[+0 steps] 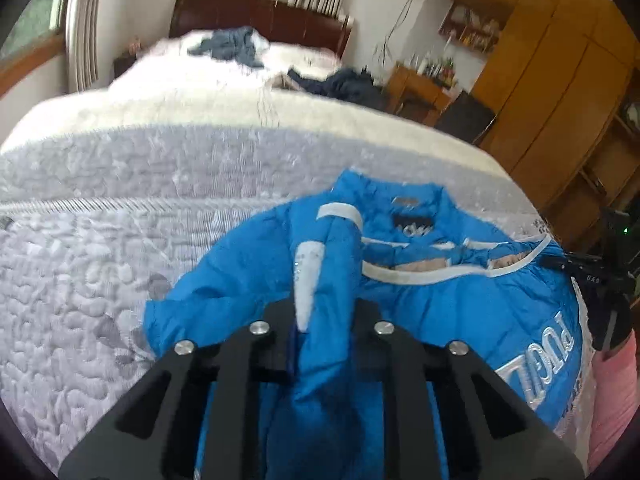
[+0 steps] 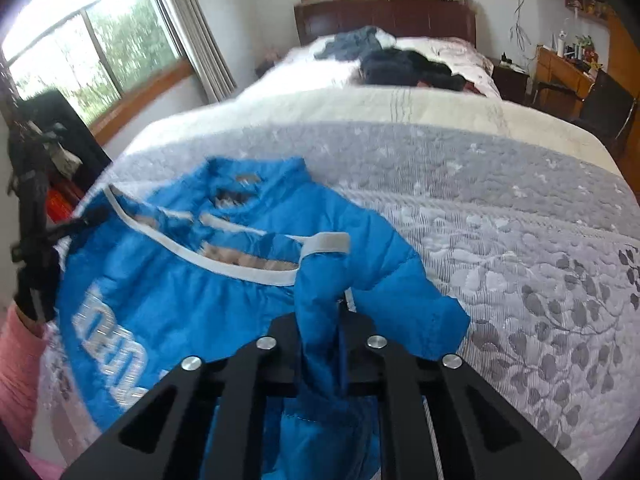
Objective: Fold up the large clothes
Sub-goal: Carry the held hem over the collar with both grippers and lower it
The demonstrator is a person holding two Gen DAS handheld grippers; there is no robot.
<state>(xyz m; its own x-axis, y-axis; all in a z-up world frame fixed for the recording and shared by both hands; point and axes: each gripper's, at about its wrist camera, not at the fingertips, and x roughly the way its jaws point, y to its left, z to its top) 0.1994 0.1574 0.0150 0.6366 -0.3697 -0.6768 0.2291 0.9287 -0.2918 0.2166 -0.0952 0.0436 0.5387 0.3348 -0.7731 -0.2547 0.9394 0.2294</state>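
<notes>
A bright blue padded jacket (image 1: 460, 312) with white trim and large white lettering lies on the grey quilted bedspread (image 1: 120, 260), collar pointing away from me. My left gripper (image 1: 324, 312) is shut on a raised blue sleeve with a white cuff. In the right wrist view the same jacket (image 2: 168, 280) spreads to the left on the bedspread (image 2: 500, 240). My right gripper (image 2: 322, 324) is shut on the other bunched sleeve, also white-cuffed. Both sleeves are lifted above the jacket's body. The fabric hides the fingertips.
Dark clothes (image 2: 404, 64) and a blue-grey garment (image 2: 352, 42) lie at the bed's far end by the headboard. A wooden wardrobe (image 1: 552, 80) and desk (image 2: 560, 68) stand on the right, a window (image 2: 80, 52) on the left. A pink sleeve (image 1: 616, 392) shows at the edge.
</notes>
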